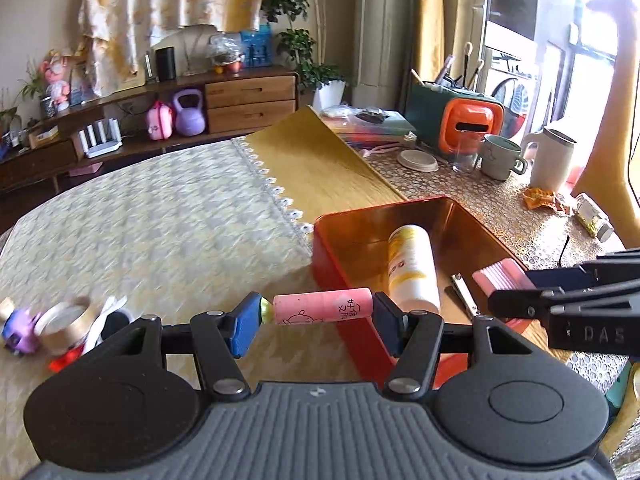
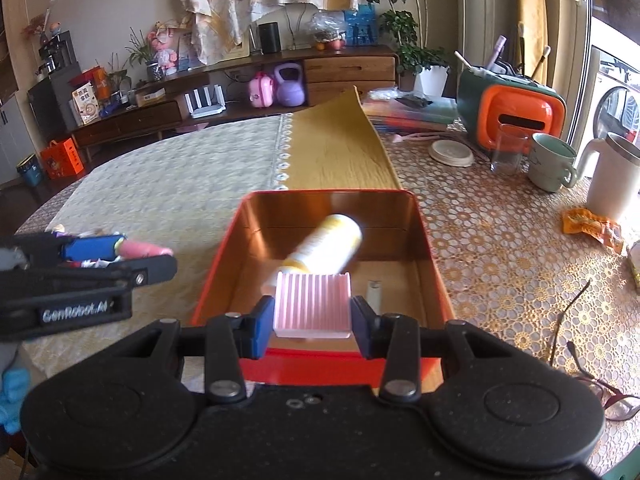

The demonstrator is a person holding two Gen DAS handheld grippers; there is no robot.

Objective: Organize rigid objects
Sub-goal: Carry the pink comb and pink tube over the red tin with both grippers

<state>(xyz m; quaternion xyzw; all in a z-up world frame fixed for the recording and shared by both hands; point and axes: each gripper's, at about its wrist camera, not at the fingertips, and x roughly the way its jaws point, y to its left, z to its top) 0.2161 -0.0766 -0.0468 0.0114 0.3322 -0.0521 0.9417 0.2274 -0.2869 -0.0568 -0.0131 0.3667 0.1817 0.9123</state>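
Left hand-held gripper (image 1: 318, 312) pinching pink tube (image 1: 322, 311) endwise — right hand-held gripper (image 2: 312, 316) clamping pink ribbed block (image 2: 313, 304) over orange tin (image 2: 428, 240).

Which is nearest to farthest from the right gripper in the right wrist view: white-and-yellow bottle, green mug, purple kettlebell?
From the right gripper, shut on the pink ribbed block:
1. White-and-yellow bottle, just ahead, lying in the red tin.
2. Green mug, far right on the table.
3. Purple kettlebell, on the far sideboard shelf.
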